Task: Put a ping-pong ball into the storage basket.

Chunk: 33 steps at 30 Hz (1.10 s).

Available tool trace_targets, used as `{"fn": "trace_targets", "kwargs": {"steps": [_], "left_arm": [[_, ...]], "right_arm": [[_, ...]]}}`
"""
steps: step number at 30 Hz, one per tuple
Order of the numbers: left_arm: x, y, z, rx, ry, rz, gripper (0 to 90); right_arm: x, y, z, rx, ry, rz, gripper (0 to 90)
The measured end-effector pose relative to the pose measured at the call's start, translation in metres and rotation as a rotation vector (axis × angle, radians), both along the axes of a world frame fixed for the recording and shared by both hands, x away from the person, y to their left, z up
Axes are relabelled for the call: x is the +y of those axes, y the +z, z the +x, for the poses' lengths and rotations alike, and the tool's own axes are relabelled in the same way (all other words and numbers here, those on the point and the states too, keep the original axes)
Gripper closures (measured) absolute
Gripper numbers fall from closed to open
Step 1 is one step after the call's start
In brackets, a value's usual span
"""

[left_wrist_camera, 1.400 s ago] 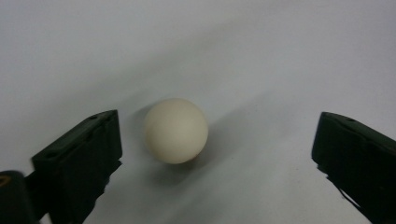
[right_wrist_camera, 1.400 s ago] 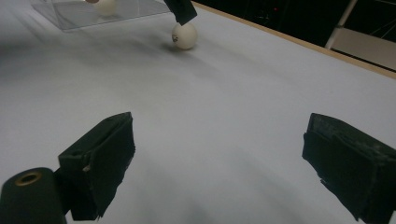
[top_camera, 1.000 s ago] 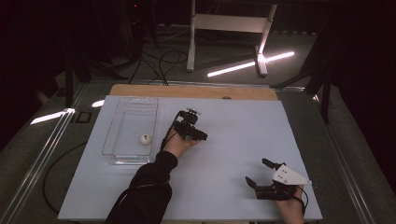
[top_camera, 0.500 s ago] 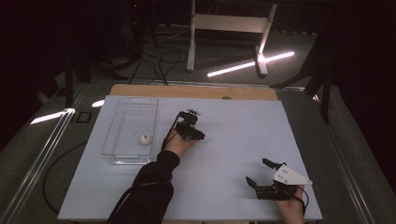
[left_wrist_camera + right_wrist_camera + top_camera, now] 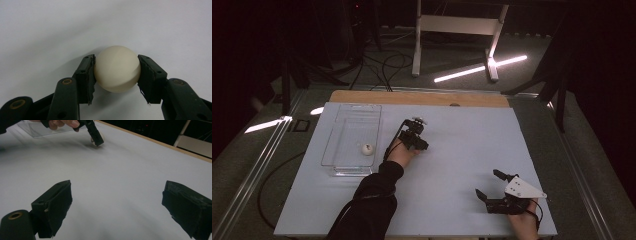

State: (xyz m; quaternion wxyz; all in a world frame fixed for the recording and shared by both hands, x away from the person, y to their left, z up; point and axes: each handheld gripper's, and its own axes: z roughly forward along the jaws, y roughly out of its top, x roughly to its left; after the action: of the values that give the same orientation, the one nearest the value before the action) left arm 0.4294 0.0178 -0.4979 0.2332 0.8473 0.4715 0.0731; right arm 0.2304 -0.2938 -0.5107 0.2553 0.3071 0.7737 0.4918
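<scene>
- My left gripper (image 5: 116,75) has just been closing, and its pads now press both sides of the cream ball (image 5: 117,68) I'm after; a second ago the jaws stood wider around it.
- Both hands sit where they were in the earlier high views; nothing on the table has shifted.
- The left gripper view gives me the pinch up close: the ball rests on the white table mat (image 5: 50,30), clamped at its widest part.
- From the high view I can't make out that ball under the left gripper (image 5: 414,135), but I do see a second ball (image 5: 368,149) lying inside the clear tray (image 5: 343,170), just left of my hand.
- The right gripper view looks across the mat and catches the left gripper (image 5: 96,140) at the far edge, tips down on the mat.
- My left forearm, in a dark sleeve (image 5: 372,200), reaches up from the bottom edge, the gripper pointing forward and down.
- My right gripper (image 5: 489,186) rests near the bottom right corner, jaws spread wide, nothing between them, aimed left.
</scene>
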Motion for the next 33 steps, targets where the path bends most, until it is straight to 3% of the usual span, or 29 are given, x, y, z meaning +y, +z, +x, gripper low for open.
{"fn": "trace_targets", "kwargs": {"steps": [12, 21, 33], "left_arm": [[0.003, 0.015, -0.004, 0.018, -0.067, -0.007, 52.3], [0.008, 0.026, -0.012, 0.042, -0.155, -0.030, 52.3], [0.013, 0.035, -0.020, 0.060, -0.231, -0.012, 52.4]], "right_arm": [[0.000, 0.000, 0.000, 0.003, -0.001, -0.001, 9.4], [0.001, -0.001, 0.000, 0.006, 0.001, -0.003, 9.4], [0.001, -0.001, 0.000, 0.005, 0.002, -0.007, 9.4]]}}
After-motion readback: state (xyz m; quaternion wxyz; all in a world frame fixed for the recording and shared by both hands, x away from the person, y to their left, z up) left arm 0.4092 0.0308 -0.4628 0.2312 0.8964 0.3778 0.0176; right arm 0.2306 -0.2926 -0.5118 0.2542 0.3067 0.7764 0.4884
